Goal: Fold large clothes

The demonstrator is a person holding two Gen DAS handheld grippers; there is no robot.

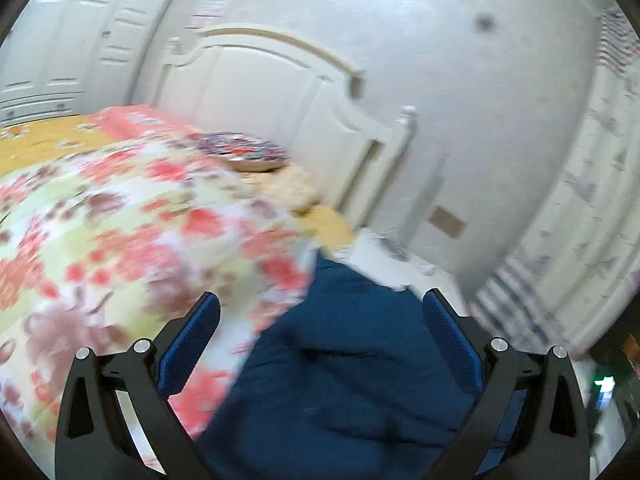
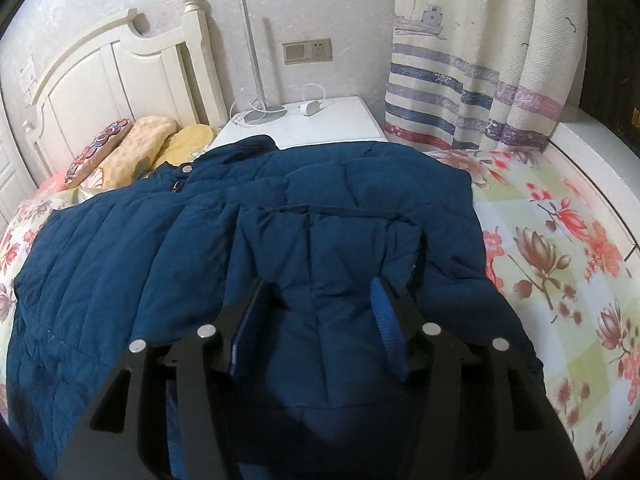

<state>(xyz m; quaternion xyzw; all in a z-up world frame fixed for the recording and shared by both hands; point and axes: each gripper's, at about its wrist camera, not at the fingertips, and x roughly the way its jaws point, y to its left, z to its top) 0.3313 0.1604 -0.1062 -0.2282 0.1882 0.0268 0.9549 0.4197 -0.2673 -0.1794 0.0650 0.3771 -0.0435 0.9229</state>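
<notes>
A: Left wrist view first. What do you make of it?

B: Blurred all over. The left gripper [image 1: 320, 312] points out over the bed [image 1: 48, 140], angled a little downward, its two blue pads set wide with nothing pinched. The navy jacket [image 1: 340, 380] fills the gap beneath them, running from 6 o'clock up to centre, but neither pad presses on it.

A: And around it?

B: The floral quilt [image 1: 120, 240] spreads from 9 o'clock toward centre, and the jacket's edge lies on it. The white headboard [image 1: 280, 92] stands at 12 o'clock, with a patterned pillow [image 1: 240, 148] just below it. A striped curtain [image 1: 580, 200] hangs at 3 o'clock.

A: Right wrist view?

B: Sharp. The right gripper [image 2: 312, 320] tilts steeply down over the jacket [image 2: 120, 260], which lies spread across the quilt [image 2: 560, 260] from 9 o'clock past centre, collar toward 12 o'clock. A folded sleeve [image 2: 328, 248] rests on the body of the coat, reaching down between the fingers.

A: Gripped?

B: No. The jaws stand about half apart and the fabric sits loosely between the pads, neither visibly squeezing it.

A: Background?

B: A white nightstand [image 2: 340, 120] at 12 o'clock with a lamp [image 2: 256, 60] and cables on it, the headboard [image 2: 100, 80] at 10 o'clock, pillows [image 2: 136, 144] below it, and the curtain [image 2: 480, 60] at 1 o'clock.
</notes>
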